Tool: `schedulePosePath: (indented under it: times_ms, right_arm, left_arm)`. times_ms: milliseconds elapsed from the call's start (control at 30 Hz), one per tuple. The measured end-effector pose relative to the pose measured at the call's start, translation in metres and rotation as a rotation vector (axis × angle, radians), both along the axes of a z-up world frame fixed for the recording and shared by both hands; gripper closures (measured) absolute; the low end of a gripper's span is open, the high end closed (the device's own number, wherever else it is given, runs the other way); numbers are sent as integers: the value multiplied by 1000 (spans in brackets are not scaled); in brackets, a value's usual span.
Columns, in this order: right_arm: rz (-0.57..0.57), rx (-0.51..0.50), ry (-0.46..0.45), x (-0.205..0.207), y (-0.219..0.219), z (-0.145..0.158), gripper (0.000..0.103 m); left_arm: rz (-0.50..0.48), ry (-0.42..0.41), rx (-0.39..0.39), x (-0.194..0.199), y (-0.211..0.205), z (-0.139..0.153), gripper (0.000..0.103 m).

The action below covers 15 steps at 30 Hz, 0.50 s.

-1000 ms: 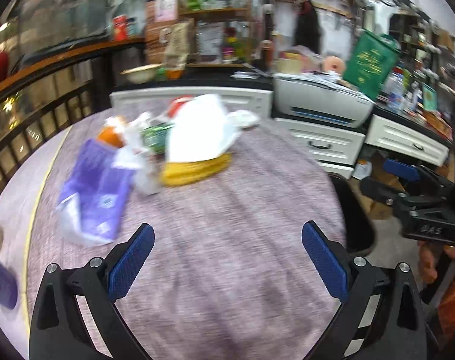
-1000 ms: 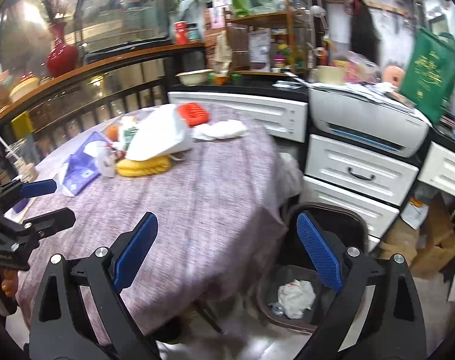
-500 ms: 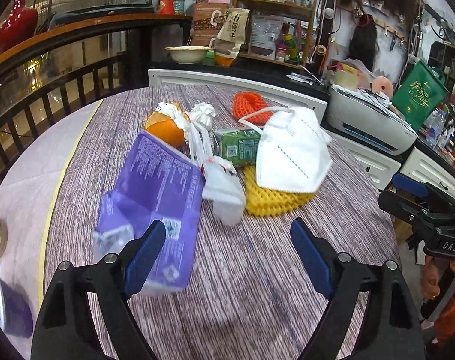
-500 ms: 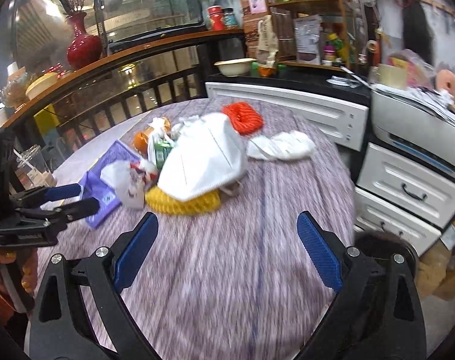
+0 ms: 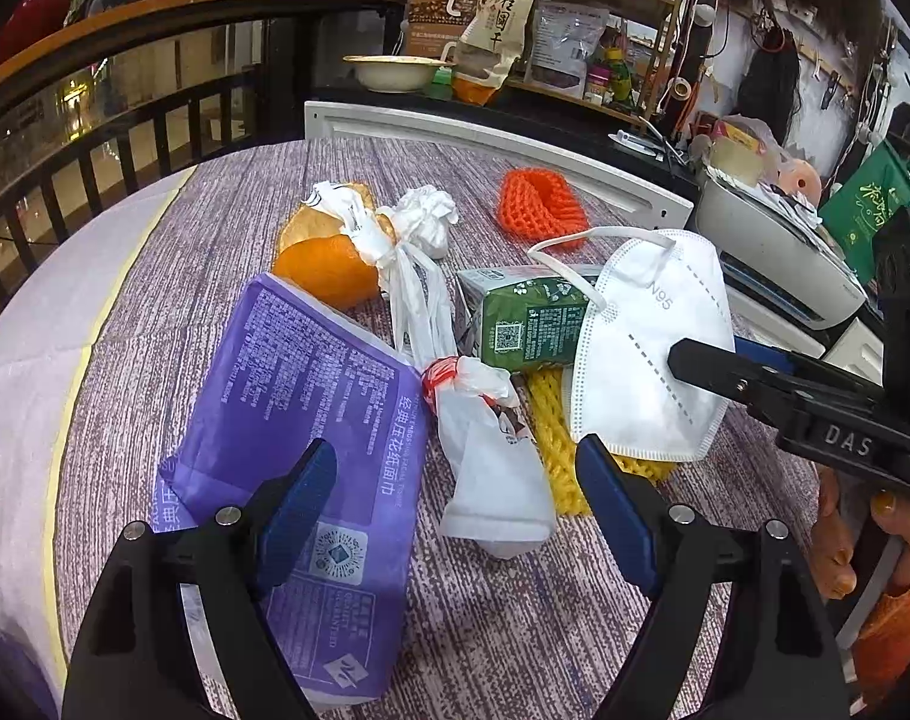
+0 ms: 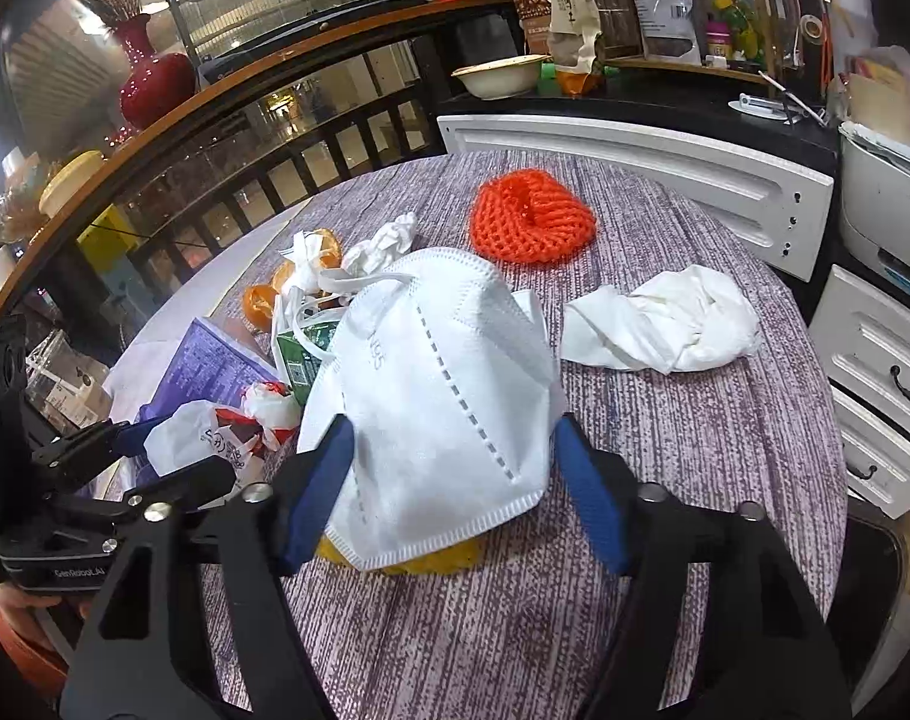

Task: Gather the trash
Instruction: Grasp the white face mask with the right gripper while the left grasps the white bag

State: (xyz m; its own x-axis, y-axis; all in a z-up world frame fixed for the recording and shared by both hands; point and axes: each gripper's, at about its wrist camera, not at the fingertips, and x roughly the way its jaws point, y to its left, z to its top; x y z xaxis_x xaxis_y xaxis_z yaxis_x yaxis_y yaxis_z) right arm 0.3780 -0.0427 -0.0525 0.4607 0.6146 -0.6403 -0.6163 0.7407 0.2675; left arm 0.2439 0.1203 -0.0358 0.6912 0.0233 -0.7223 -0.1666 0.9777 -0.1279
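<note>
Trash lies in a heap on the round table. A white N95 mask (image 6: 443, 396) lies on a yellow foam net (image 5: 554, 456) and a green carton (image 5: 527, 318). My right gripper (image 6: 455, 480) is open with its fingers either side of the mask's near edge. My left gripper (image 5: 455, 501) is open around a small white plastic bag (image 5: 491, 468), beside a purple tissue pack (image 5: 299, 420). Orange peel (image 5: 329, 264), knotted white bags (image 5: 419, 228), an orange foam net (image 6: 530, 219) and a crumpled white tissue (image 6: 665, 318) lie further back.
The purple cloth-covered table (image 6: 695, 450) ends at a white cabinet (image 6: 635, 150) behind and white drawers (image 6: 887, 372) to the right. A dark railing (image 5: 125, 138) runs along the left. A printer (image 5: 773, 258) sits at the right.
Both grippers have moved forward over the table to the trash heap. The right one now straddles the mask and the left one the small white bag. Both stay open.
</note>
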Motion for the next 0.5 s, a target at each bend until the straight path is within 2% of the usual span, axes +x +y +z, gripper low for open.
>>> schedulePosePath:
  times_ms: [33, 67, 100, 233, 500]
  right_arm:
    - [-1, -3, -3, 1, 1, 0, 55]
    - [-2, -3, -8, 0, 0, 0, 59]
    - [3, 2, -16, -2, -1, 1, 70]
    - [19, 36, -40, -11, -8, 10, 79]
    - [-18, 94, -119, -32, -38, 37, 84]
  left_arm:
    - [-2, 3, -6, 1, 0, 0, 22]
    - [-6, 5, -11, 2, 0, 0, 22]
    - [-7, 8, -10, 3, 0, -1, 22]
    - [-12, 7, -13, 3, -2, -1, 23]
    - [2, 4, -12, 8, -1, 0, 22]
